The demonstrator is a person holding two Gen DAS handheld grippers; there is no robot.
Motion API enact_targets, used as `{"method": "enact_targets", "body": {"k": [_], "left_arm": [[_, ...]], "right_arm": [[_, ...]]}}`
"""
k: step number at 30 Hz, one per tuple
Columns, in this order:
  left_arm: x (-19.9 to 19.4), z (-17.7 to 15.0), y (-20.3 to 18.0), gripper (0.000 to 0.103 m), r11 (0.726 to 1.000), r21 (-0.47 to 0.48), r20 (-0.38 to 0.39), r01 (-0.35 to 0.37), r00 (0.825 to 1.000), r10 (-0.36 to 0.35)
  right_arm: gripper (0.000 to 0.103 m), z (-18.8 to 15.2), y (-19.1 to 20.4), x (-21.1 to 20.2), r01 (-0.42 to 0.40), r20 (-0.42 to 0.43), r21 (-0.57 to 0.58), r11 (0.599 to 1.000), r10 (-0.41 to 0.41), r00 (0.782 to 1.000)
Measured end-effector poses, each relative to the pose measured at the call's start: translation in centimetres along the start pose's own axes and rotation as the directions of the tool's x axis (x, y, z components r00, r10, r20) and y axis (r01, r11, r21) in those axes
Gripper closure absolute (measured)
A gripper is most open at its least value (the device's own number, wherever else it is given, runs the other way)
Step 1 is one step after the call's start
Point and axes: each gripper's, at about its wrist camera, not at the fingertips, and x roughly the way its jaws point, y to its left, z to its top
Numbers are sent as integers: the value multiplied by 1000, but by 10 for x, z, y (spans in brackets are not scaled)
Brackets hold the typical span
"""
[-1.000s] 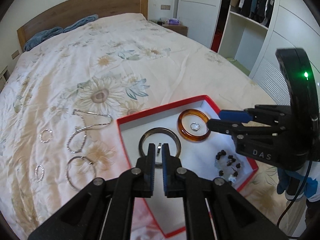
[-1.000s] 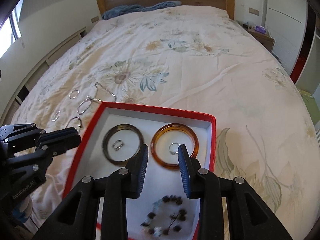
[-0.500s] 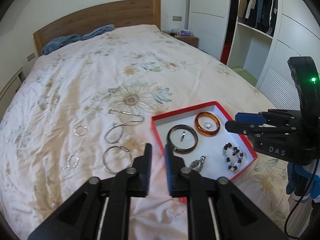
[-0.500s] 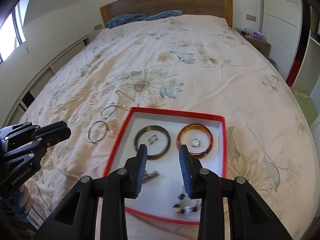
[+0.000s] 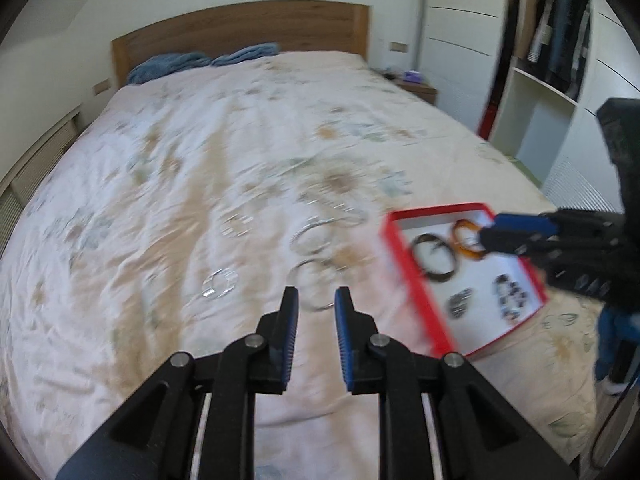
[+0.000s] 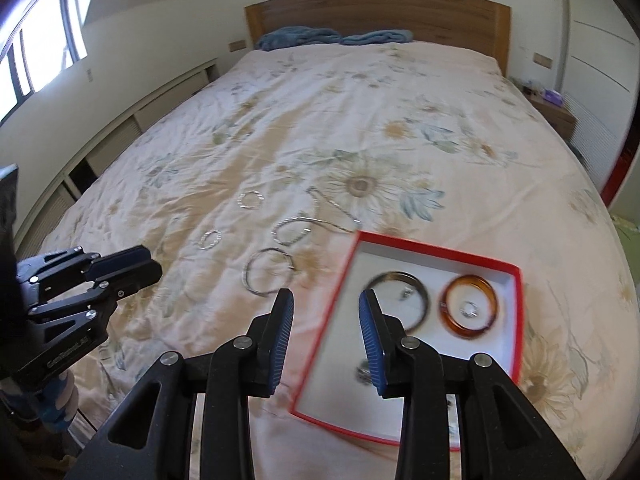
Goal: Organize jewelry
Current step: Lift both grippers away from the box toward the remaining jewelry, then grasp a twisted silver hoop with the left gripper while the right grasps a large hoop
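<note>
A red box with a white floor point(image 6: 516, 320) point(image 5: 434, 332) lies on the bed. In it are a dark bangle point(image 6: 420, 292) point(image 5: 434, 262), an amber bangle point(image 6: 468, 310) point(image 5: 466, 240), each ringing a small silver ring, plus a watch-like piece point(image 5: 460, 302) and a beaded bracelet point(image 5: 510, 296). On the bedspread left of the box lie a large silver hoop point(image 6: 268, 276) point(image 5: 316, 290), a silver chain point(image 6: 316, 224) and small silver rings point(image 6: 251, 199) point(image 6: 211, 239). My left gripper point(image 5: 316, 312) is open and empty above the hoop. My right gripper point(image 6: 326, 312) is open and empty over the box's left edge.
The floral bedspread point(image 6: 360, 120) stretches to a wooden headboard point(image 6: 376, 12) with blue pillows point(image 6: 332, 36). A wardrobe with shelves point(image 5: 560, 80) and a nightstand point(image 5: 416, 88) stand to the right. A low cabinet runs under the window on the left point(image 6: 120, 128).
Both grippers have pulled back and swung left from the box. My left gripper has opened wider and now points at the silver hoop. The right gripper has opened wider too.
</note>
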Motion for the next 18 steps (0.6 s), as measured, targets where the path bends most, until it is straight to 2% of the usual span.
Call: {"method": "enact_targets", "body": {"k": [5, 8, 13, 18], "left_arm": [[14, -28, 68, 85, 994, -69, -56, -79, 996, 75], [27, -39, 100, 85, 989, -115, -86, -96, 993, 86], [54, -35, 129, 85, 984, -168, -106, -67, 993, 49], [99, -19, 136, 85, 978, -208, -128, 9, 991, -37]], "right_arm": [[69, 9, 26, 27, -49, -27, -33, 998, 48, 998], [69, 12, 40, 52, -73, -61, -50, 996, 70, 996], [69, 14, 54, 102, -75, -146, -73, 995, 64, 987], [69, 20, 55, 147, -54, -218, -89, 995, 33, 975]]}}
